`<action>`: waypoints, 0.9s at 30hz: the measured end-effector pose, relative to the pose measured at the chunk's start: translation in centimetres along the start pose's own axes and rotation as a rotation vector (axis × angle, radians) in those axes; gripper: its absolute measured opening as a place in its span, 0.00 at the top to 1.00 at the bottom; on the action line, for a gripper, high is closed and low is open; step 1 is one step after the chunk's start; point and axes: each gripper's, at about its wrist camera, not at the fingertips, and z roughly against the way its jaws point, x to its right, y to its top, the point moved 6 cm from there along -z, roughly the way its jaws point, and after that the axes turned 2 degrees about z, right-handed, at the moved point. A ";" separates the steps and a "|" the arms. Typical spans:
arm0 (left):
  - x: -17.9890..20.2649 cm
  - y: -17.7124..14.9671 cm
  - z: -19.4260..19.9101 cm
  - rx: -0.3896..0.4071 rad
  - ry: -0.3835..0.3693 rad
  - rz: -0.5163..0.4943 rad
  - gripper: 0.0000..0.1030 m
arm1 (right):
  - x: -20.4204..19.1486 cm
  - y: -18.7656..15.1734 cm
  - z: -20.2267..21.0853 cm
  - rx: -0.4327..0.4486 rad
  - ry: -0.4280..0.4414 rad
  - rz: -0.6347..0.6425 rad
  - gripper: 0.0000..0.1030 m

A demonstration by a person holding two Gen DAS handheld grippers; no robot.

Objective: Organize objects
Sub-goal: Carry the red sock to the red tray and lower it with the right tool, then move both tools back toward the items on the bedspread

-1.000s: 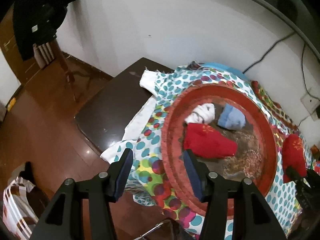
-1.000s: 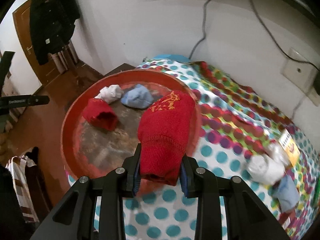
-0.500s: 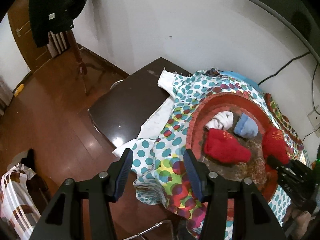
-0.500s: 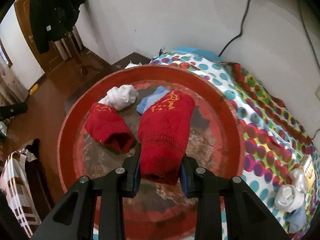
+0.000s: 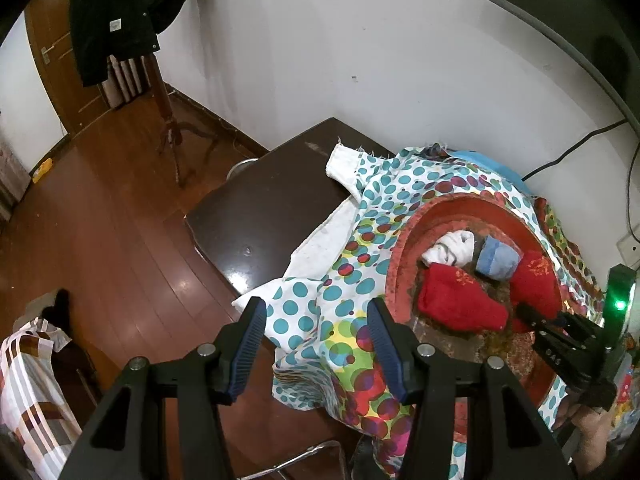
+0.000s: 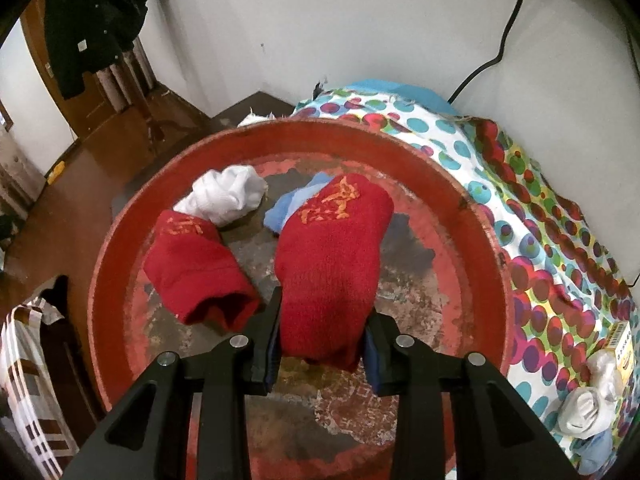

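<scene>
A round red tray point(image 6: 492, 280) lies on the dotted tablecloth point(image 5: 348, 272). In it are a red sock point(image 6: 196, 272), a white sock point(image 6: 226, 196) and a blue sock point(image 6: 292, 208). My right gripper point(image 6: 322, 344) holds a second red sock point(image 6: 332, 264) low over the tray's middle; its jaws are opening, with the pads still against the sock. The left wrist view shows that held sock point(image 5: 534, 284) at the tray's right side. My left gripper point(image 5: 316, 344) is open with nothing between its fingers, over the cloth's hanging edge left of the tray point(image 5: 400, 256).
A dark bare table top point(image 5: 272, 208) extends left of the cloth. A coat stand point(image 5: 160, 92) rises from the wooden floor. White and blue socks point(image 6: 584, 408) and a yellow box point(image 6: 622, 344) lie on the cloth right of the tray. A cable hangs on the wall.
My right gripper carried the red sock from over the cloth to above the tray and sank toward it. My left gripper drew back to the left, away from the tray.
</scene>
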 end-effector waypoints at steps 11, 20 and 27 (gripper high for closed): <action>0.4 -0.1 -0.1 -0.018 -0.004 -0.010 0.48 | -0.7 -0.6 -0.9 -0.023 -0.024 0.015 0.31; 1.5 -0.5 -0.3 -0.026 -0.011 -0.034 0.48 | 0.0 -0.9 2.8 0.044 -0.028 0.010 0.21; 4.1 -1.1 0.1 -0.019 -0.038 -0.094 0.48 | 2.3 -4.5 7.5 0.092 -0.016 -0.046 0.21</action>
